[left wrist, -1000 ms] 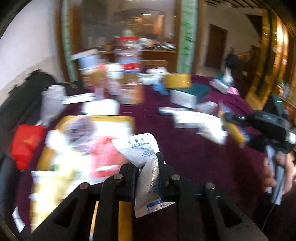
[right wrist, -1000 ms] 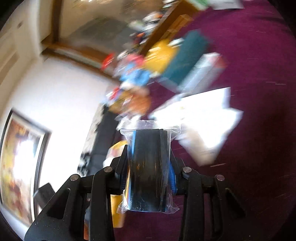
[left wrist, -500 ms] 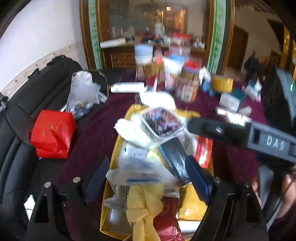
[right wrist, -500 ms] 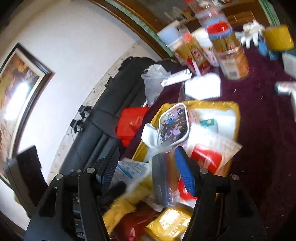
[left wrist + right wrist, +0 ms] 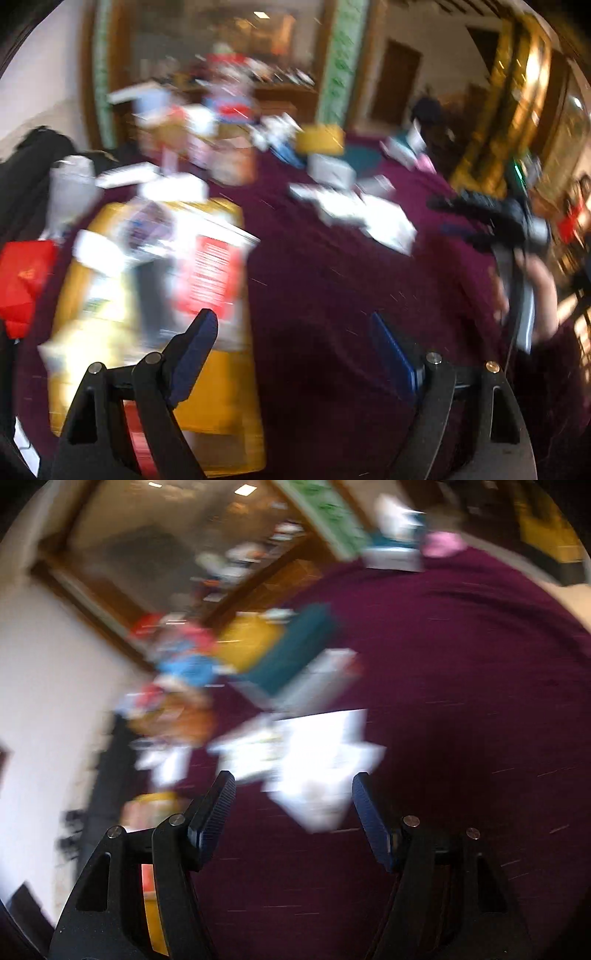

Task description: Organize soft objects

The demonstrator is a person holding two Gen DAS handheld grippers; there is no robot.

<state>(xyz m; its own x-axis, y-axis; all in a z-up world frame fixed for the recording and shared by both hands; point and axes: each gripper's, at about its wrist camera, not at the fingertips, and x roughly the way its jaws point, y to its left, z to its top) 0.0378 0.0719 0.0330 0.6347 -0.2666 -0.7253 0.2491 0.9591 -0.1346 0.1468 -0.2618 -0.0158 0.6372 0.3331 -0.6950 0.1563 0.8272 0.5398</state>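
Observation:
Both views are blurred by motion. My left gripper [image 5: 291,321] is open and empty over the maroon cloth, just right of the yellow tray [image 5: 221,406]. The tray holds several soft packets, among them a red-printed one [image 5: 210,273]. My right gripper [image 5: 293,781] has its jaws opening with nothing between them. It points at a heap of white packets [image 5: 314,760] on the cloth. In the left wrist view those white packets [image 5: 369,218] lie mid-table, and the right gripper [image 5: 480,206] hangs beyond them in a hand [image 5: 535,288].
A red bag [image 5: 22,280] and a black seat lie left of the tray. Jars and bottles [image 5: 229,147] crowd the back of the table, with a yellow box [image 5: 319,138] and a teal box [image 5: 295,653] beside them. Maroon cloth [image 5: 332,295] covers the table.
A second ago the left gripper held a white sachet and the right a black item in a clear bag. Both opened over the tray, then swung right, empty.

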